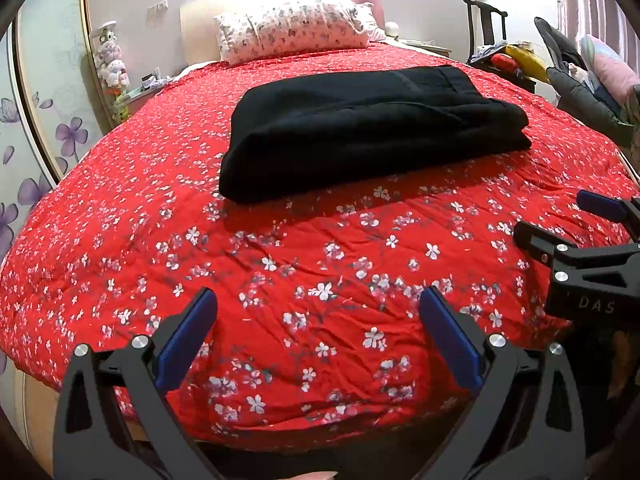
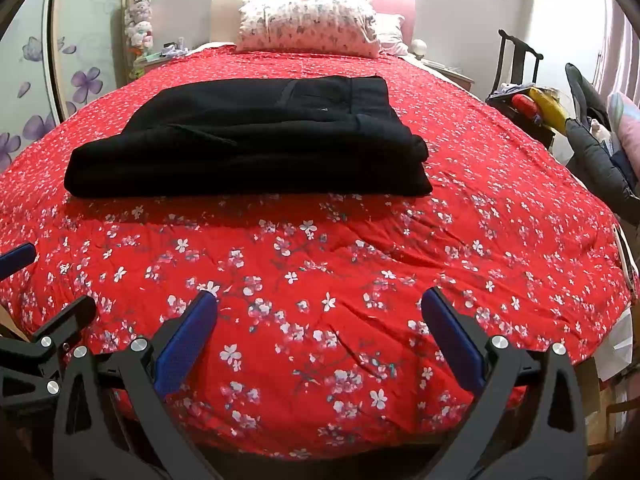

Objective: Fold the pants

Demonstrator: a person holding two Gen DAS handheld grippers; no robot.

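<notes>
The black pants lie folded in a compact stack on the middle of the bed, well short of the pillow. The left hand-held gripper and the right hand-held gripper both hang wide and empty over the near quilt, well apart from the stack. The folding looks done; any tidying should press the top layer flat without dragging its edges askew.

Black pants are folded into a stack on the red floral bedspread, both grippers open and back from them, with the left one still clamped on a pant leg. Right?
Not quite. The left gripper holds nothing: the left wrist view shows its jaws spread over bare bedspread. The pants are folded, and the right gripper is open too.
</notes>
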